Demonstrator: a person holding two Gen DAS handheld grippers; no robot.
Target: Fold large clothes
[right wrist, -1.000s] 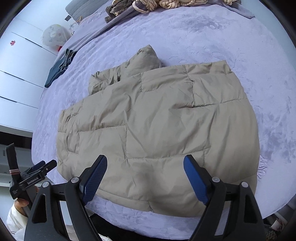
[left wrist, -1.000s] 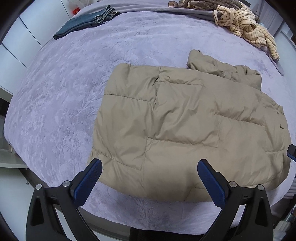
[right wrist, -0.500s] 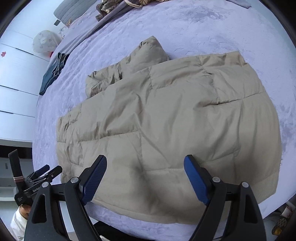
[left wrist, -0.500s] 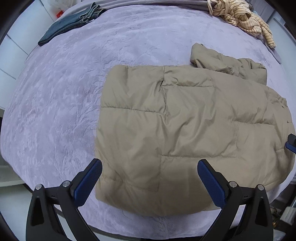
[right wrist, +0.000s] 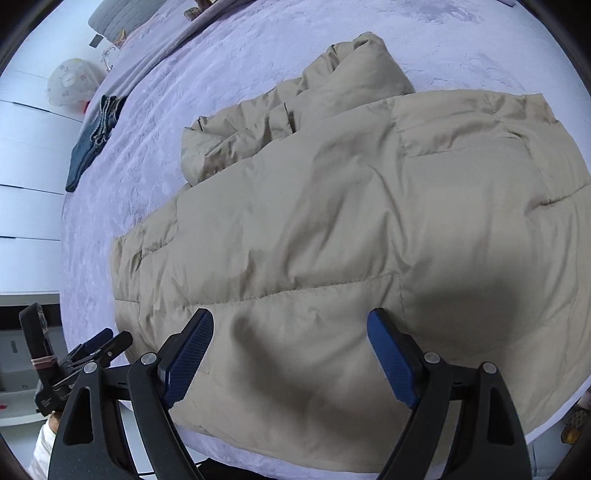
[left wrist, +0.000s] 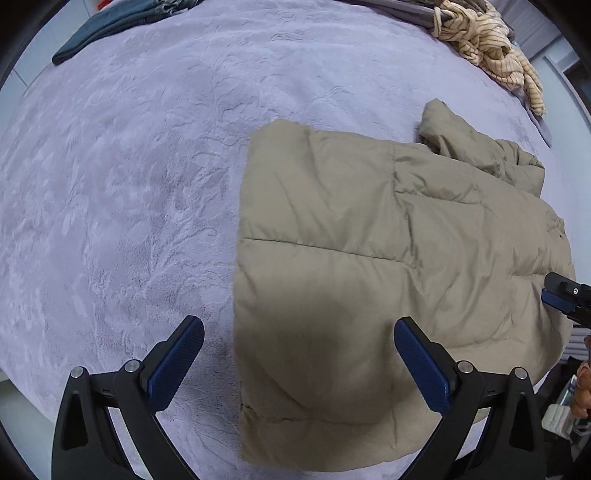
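On the bed (left wrist: 147,155) lies the jacket (left wrist: 369,258) — body flat, one sleeve bunched at the far side, folding barely begun — with left gripper (left wrist: 299,363) and right gripper (right wrist: 291,354) both spread wide, holding nothing.

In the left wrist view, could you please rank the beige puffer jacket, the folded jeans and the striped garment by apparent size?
1. beige puffer jacket, clearly largest
2-3. folded jeans and striped garment: similar, both far and partly cut off, so unranked
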